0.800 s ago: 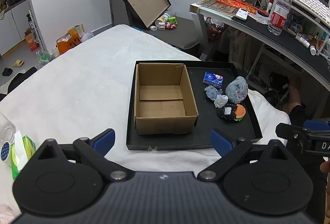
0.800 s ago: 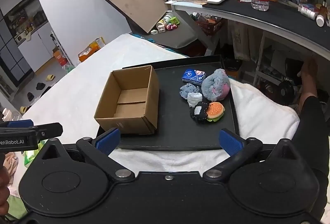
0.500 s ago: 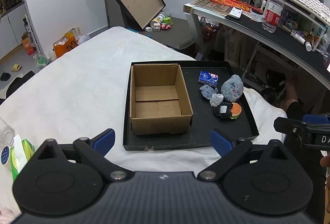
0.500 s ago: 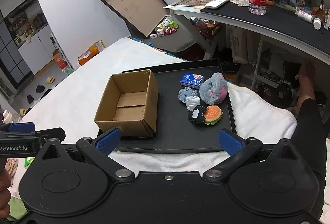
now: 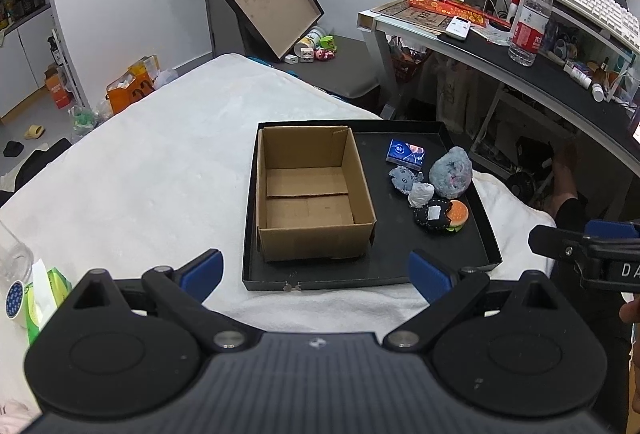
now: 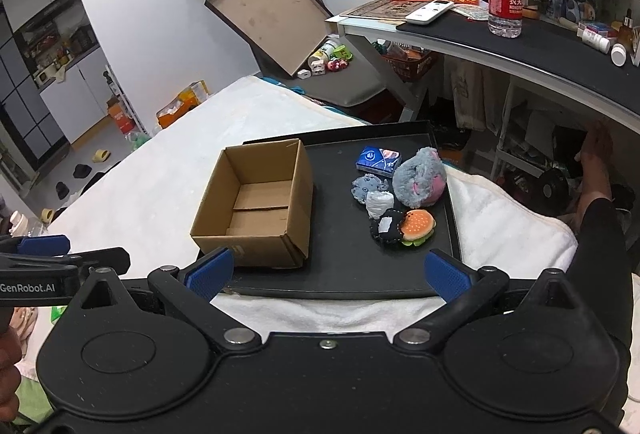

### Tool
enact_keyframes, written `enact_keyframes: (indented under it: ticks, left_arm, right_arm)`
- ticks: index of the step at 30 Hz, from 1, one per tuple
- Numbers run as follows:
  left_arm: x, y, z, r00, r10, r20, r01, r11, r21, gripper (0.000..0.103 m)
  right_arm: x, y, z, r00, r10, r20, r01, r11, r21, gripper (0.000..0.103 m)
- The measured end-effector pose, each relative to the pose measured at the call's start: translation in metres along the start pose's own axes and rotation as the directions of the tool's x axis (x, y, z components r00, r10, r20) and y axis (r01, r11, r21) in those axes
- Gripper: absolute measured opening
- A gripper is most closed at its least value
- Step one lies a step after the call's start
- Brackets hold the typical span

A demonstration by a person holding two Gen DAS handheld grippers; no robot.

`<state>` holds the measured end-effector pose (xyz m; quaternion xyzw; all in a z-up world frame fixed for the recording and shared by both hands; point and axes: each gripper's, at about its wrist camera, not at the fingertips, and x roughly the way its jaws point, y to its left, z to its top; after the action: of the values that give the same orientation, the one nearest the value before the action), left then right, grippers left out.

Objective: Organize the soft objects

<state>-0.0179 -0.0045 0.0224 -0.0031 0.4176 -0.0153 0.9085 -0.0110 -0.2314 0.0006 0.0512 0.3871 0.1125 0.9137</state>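
The left tongs (image 5: 315, 272) are hanging wide open and holding nothing, pointing over the near edge of the shallow black rectangular tray (image 5: 370, 276) that is lying on the white-blanketed bed (image 5: 160, 162). The right tongs (image 6: 327, 276) are likewise gaping, empty, hovering just short of the same near edge. Straight ahead of the left tongs, the open brown cardboard box (image 5: 310, 194) is sitting empty in the tray's left half. The soft things are clustering in the tray's right half, touching one another: a fluffy grey-and-pink plush ball (image 6: 419, 181), a small grey plush (image 6: 369, 187), a white crumpled wad (image 6: 379, 203), a black round plush with a white tag (image 6: 387, 227), a burger-shaped plush (image 6: 418, 226), and, toward the far edge, a blue tissue packet (image 6: 378, 159). The pile is lying ahead and slightly right of the right tongs, making that hand the nearer one; the burger plush, closest to the near edge, looks the likeliest first pick, the box then waiting to its left.
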Motion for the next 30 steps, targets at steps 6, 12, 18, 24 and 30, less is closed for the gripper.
enact_keyframes:
  ticks: [6, 12, 18, 24, 30]
  left_arm:
    - [-0.0003, 0.0019, -0.0001, 1.000, 0.001, 0.002, -0.001, 1.000, -0.005, 0.098]
    - [0.0003, 0.0009, -0.0008, 1.000, 0.001, 0.002, -0.001, 1.000, 0.003, 0.098]
    - [-0.0004, 0.0020, 0.0008, 1.000, 0.003, 0.010, -0.003, 1.000, 0.001, 0.098]
    - [0.0030, 0.0015, -0.0017, 1.000, 0.006, 0.000, -0.006, 1.000, 0.004, 0.098]
    - [0.0065, 0.0019, -0.0009, 1.000, 0.008, -0.003, -0.008, 1.000, -0.001, 0.098]
  right_arm:
    - [0.0008, -0.0007, -0.0011, 1.000, -0.002, -0.001, 0.002, 1.000, 0.006, 0.103]
    - [0.0008, 0.0007, -0.0012, 1.000, -0.005, 0.005, 0.005, 1.000, -0.002, 0.103]
    - [0.0000, -0.0006, -0.0011, 1.000, -0.013, 0.013, 0.013, 1.000, 0.005, 0.103]
    - [0.0020, -0.0004, -0.0018, 1.000, -0.012, 0.009, 0.012, 1.000, 0.006, 0.103]
    - [0.0048, -0.0022, -0.0021, 1.000, -0.015, 0.004, 0.015, 1.000, 0.010, 0.103]
